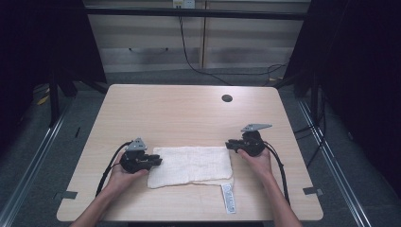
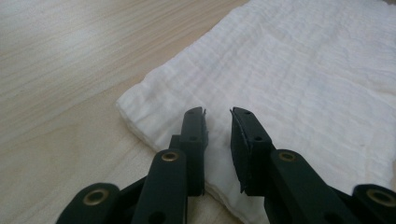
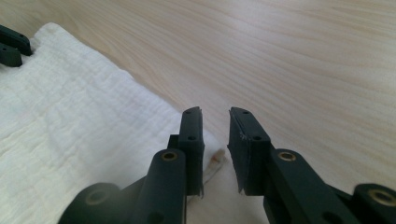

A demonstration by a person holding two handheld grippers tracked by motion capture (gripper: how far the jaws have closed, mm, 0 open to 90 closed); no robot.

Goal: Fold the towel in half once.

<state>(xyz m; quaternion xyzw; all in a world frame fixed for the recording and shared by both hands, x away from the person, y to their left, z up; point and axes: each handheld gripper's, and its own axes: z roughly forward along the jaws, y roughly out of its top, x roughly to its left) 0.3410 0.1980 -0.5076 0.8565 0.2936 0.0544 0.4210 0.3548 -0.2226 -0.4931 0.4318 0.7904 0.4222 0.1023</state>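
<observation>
- Left claw (image 1: 156,161), black, jaws slightly parted, empty, over the cloth's left edge.
- Cloth (image 1: 191,165): white, crinkled, folded rectangle lying flat on the pale wood-grain surface (image 1: 189,113).
- Right claw (image 1: 230,144), parted, empty, at its right corner.

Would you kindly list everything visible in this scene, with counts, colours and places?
towel: one, white, folded flat on the table's near middle, between the claws.
label: one, white, sticking out at the towel's near right corner.
table: one, light wood, centre of the high view.
cable hole: one, dark, far right of the tabletop.
left claw: one, black, jaws slightly apart over the towel's left edge.
right claw: one, black, jaws slightly apart at the towel's right edge.
</observation>
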